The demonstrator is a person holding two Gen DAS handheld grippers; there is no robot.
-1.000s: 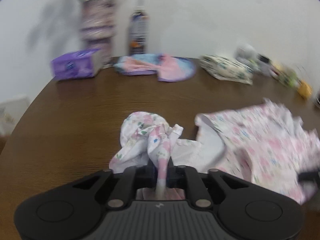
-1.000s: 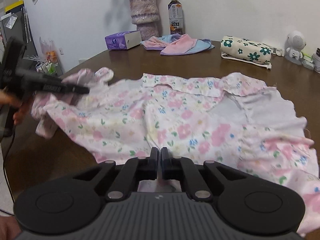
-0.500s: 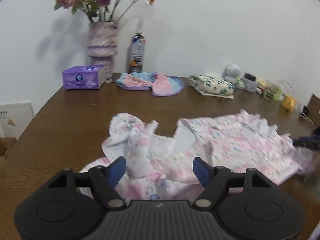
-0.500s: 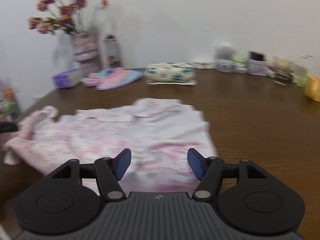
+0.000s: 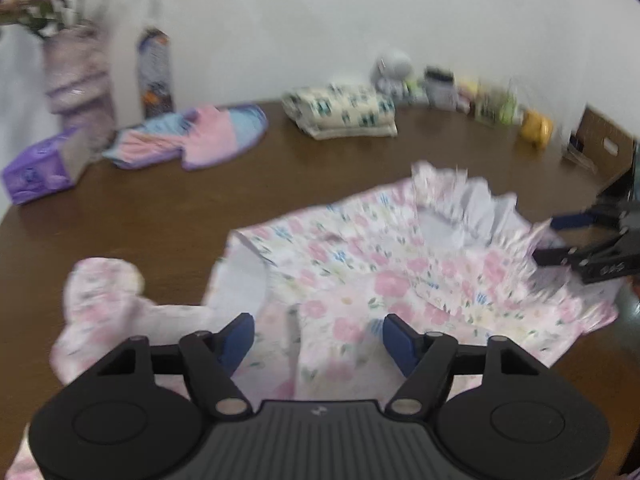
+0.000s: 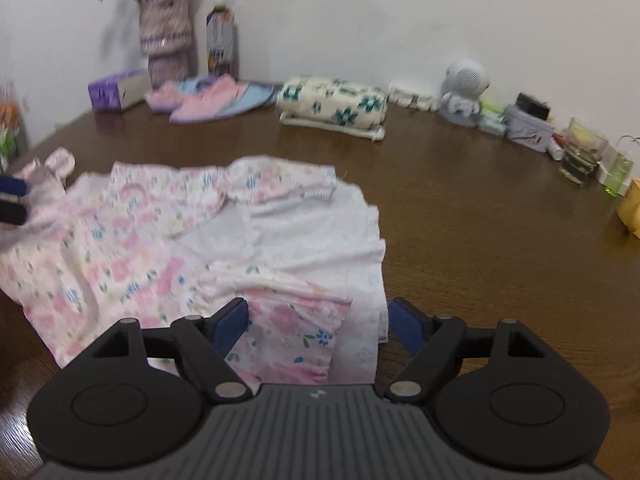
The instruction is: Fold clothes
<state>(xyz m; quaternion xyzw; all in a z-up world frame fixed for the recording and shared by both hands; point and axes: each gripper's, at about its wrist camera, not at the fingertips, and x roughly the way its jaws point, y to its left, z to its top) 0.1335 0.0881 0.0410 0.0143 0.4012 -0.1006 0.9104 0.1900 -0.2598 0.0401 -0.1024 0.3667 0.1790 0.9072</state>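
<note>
A pink floral garment (image 5: pixel 360 272) lies spread on the brown wooden table (image 5: pixel 200 200), with a white inner side turned up in places. It also shows in the right wrist view (image 6: pixel 160 248). My left gripper (image 5: pixel 318 340) is open and empty above the garment's left part, near a sleeve (image 5: pixel 100 292). My right gripper (image 6: pixel 318 324) is open and empty above the garment's lower right edge. The right gripper shows at the right edge of the left wrist view (image 5: pixel 588 240), open.
Along the back of the table stand a vase of flowers (image 6: pixel 164 40), a bottle (image 6: pixel 220 40), a purple tissue box (image 6: pixel 116 90), a pink and blue cloth (image 6: pixel 212 98), a rolled floral cloth (image 6: pixel 332 104) and several small items (image 6: pixel 520 120).
Both grippers were shut on the garment a second ago and have opened and let it go. The garment now lies on the table. Both grippers have shifted over it.
</note>
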